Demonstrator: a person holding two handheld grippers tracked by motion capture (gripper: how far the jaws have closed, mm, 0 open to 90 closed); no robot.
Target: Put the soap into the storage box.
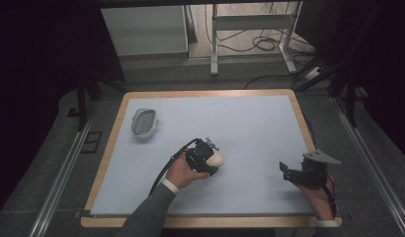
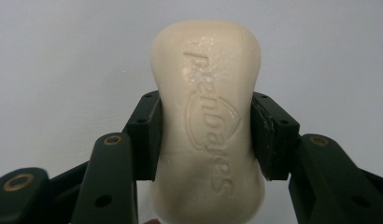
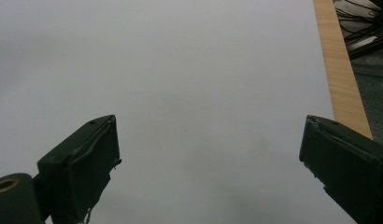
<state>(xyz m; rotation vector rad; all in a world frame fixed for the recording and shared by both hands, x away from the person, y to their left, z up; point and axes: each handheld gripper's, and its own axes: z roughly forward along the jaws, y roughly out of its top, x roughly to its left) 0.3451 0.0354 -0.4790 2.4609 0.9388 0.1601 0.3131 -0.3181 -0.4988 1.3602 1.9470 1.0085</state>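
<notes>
While your left gripper (image 2: 206, 140) sits near the middle of the table (image 1: 250, 118), its jaws are clamped on the narrow waist of a cream soap bar (image 2: 207, 116), lettering facing the camera. Your right gripper (image 3: 210, 163) hangs at the table's right edge, jaws spread wide and holding nothing. A soap dish (image 1: 143, 122) rests apart at the far left.

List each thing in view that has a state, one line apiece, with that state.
Left gripper: shut on the soap bar, jaws pressing its two long sides.
Soap bar: cream, embossed face showing, held at its waist.
Right gripper: open, jaws wide apart, nothing between them.
Soap dish: lying on the table's far left, nothing in it.
</notes>
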